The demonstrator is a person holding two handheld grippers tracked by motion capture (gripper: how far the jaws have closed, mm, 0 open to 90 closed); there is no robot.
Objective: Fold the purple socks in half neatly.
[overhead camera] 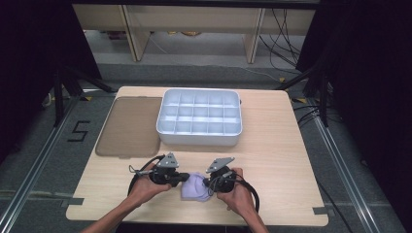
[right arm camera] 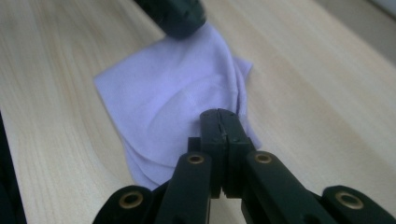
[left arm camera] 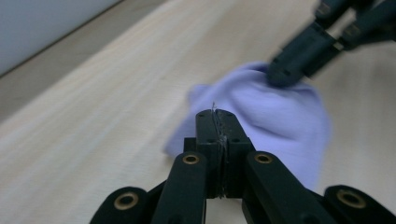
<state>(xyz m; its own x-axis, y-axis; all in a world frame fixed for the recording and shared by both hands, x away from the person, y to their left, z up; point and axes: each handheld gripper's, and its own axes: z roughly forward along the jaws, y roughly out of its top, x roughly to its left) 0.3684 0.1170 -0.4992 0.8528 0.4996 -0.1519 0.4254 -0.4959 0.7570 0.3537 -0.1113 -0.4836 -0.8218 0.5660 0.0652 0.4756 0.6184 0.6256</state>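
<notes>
Both grippers are clenched on one lilac cloth (overhead camera: 195, 187) at the near table edge: the left gripper (overhead camera: 184, 177) is fastened to its left side, the right gripper (overhead camera: 208, 185) to its right. The cloth is thus spanned crosswise between them, and the white divided tray (overhead camera: 199, 117) is seen well beyond.

A light wooden table (overhead camera: 272, 145) with rounded corners stands on a grey floor (overhead camera: 29, 145). On its far half sits a white rectangular plastic tray (overhead camera: 199, 139), divided by thin walls into rows of small compartments. Just beside the tray's left side lies a flat, brown, translucent plastic lid (overhead camera: 128, 126), reaching to the table's left edge. Strips of grey tape (overhead camera: 73, 201) mark the floor by the table's near corners. A black figure "5" (overhead camera: 78, 131) is marked on the floor left of the table. Beyond the table stand pale wooden shelf units (overhead camera: 194, 19), with black cables (overhead camera: 286, 39) trailing down near them. Black curtains (overhead camera: 379, 97) hang at both sides.
</notes>
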